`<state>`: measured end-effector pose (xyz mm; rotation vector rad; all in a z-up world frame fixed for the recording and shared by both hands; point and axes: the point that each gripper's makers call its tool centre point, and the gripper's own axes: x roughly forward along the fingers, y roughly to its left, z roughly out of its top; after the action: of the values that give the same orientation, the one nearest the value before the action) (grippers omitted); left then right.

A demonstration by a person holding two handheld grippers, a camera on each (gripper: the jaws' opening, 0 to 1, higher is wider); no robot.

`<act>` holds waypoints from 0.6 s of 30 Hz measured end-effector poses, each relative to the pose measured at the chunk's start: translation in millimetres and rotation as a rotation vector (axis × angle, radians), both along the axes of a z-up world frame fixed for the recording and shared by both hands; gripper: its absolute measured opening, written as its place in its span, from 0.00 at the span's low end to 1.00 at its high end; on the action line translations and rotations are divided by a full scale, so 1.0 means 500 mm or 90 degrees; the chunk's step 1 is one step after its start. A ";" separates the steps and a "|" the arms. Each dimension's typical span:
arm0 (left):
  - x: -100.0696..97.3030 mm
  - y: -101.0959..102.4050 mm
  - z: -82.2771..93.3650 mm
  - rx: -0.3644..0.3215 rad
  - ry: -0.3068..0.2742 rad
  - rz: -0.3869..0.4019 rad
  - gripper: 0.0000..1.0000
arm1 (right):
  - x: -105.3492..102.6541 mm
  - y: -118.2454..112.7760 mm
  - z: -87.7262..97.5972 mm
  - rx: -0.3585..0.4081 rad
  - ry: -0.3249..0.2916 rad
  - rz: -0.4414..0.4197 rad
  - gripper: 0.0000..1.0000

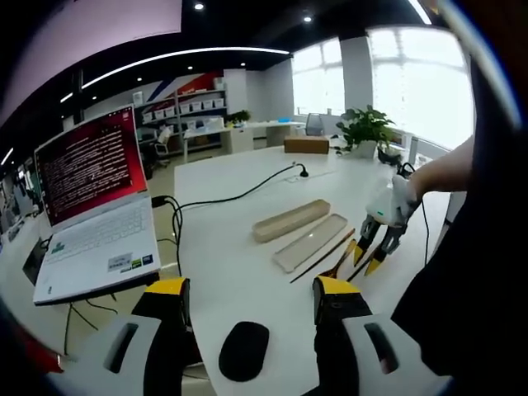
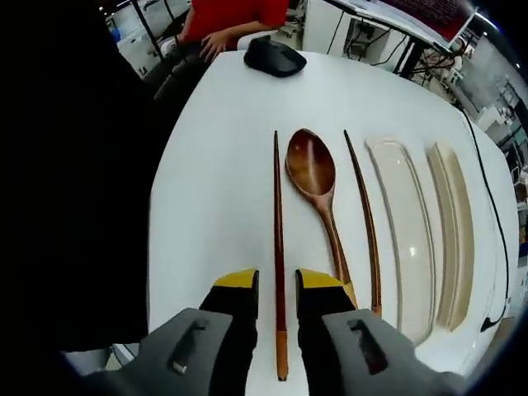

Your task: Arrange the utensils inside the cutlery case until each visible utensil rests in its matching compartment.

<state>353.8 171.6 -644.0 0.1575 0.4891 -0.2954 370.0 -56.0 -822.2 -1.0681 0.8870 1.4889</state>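
Honestly, the right gripper (image 2: 276, 304) has its jaws open straddling the thin dark wooden chopstick (image 2: 278, 239) lying flat on the white worktop (image 2: 214, 181). It sits just beside the brown wooden spoon (image 2: 316, 186), near the beige case tray (image 2: 404, 231). A skewed pinch could roll it into the spoon; the left gripper (image 1: 249, 299) hangs open, well away.

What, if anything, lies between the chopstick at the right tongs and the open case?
The spoon and the second chopstick lie on the table between that chopstick and the case. The right tongs straddle it.
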 end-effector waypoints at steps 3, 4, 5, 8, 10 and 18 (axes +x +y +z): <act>0.003 -0.007 0.000 0.001 0.000 -0.006 0.62 | -0.006 0.015 0.001 -0.001 0.001 0.000 0.04; 0.004 -0.009 0.001 0.001 -0.001 -0.007 0.62 | -0.004 0.017 0.001 -0.004 0.000 -0.004 0.02; 0.004 -0.011 0.002 0.000 -0.002 -0.008 0.62 | -0.004 0.019 0.002 -0.005 0.000 -0.005 0.02; 0.006 -0.014 0.002 -0.001 -0.002 -0.011 0.62 | -0.001 0.015 0.005 -0.005 0.005 -0.012 0.01; 0.006 -0.014 0.001 0.000 -0.002 -0.012 0.62 | -0.001 0.012 0.005 0.003 0.007 -0.008 0.01; 0.000 -0.010 -0.003 0.000 0.001 -0.009 0.62 | 0.001 0.014 0.004 0.002 0.005 -0.029 0.01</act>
<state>354.0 166.5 -645.4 0.1601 0.4888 -0.3090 370.7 -49.0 -820.3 -1.0342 0.9091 1.4579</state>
